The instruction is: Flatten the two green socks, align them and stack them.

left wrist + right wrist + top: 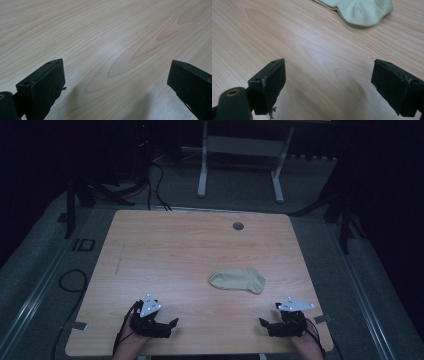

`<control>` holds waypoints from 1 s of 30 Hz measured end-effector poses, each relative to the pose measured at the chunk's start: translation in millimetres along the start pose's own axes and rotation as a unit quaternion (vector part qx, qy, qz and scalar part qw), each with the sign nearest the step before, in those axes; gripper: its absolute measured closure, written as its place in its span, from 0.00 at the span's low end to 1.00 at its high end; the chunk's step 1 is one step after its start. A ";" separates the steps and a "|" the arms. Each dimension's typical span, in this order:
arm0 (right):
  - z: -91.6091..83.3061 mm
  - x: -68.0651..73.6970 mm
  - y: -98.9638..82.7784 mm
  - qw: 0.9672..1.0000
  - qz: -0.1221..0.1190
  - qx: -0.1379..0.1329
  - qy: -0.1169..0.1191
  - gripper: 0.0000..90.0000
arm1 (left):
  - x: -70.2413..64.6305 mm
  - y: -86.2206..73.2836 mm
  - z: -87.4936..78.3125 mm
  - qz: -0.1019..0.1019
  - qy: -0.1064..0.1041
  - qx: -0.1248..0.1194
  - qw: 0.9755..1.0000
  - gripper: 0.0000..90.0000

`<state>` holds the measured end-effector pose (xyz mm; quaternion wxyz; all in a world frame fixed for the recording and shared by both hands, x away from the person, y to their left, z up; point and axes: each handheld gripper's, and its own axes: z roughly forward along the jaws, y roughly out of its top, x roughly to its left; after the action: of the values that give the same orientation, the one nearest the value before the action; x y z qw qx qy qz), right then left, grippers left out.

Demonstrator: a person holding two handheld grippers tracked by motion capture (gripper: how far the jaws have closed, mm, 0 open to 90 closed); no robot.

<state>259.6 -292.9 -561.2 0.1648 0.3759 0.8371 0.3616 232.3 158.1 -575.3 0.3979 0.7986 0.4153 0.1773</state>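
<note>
A pale yellow-green sock [237, 280] lies flat on the wooden table [175, 250], right of centre. In the right gripper view the sock [359, 10] sits at the top edge, beyond the jaws. My left gripper [172, 323] rests near the front left edge, jaws wide apart over bare wood [115, 75]. Near the front right edge my right gripper [262, 322] is also open [328, 75], a little short of the sock, with nothing between its jaws.
A small round grommet [238, 226] is set in the table's far side. Beyond the table stand white desk legs [202, 175] and cables [155, 185] on the floor. A cable loop [72, 280] lies left of the table.
</note>
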 end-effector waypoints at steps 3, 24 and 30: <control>-3.2 -1.7 -6.2 1.000 0.004 -0.006 -0.007 0.14 | 1.3 -3.1 -4.7 -0.001 0.005 -0.005 1.000 0.01; -12.0 -11.0 -18.0 0.999 0.003 -0.033 -0.038 0.14 | 5.3 -18.2 -17.7 0.006 0.031 -0.008 0.999 0.01; -10.5 -10.9 -18.2 0.999 0.004 -0.029 -0.036 0.14 | 6.0 -18.6 -17.4 0.004 0.029 -0.009 1.000 0.01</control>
<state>251.8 -314.4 -567.3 0.2042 0.3874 0.8184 0.3721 215.4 177.7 -579.4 0.3920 0.7911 0.4221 0.2055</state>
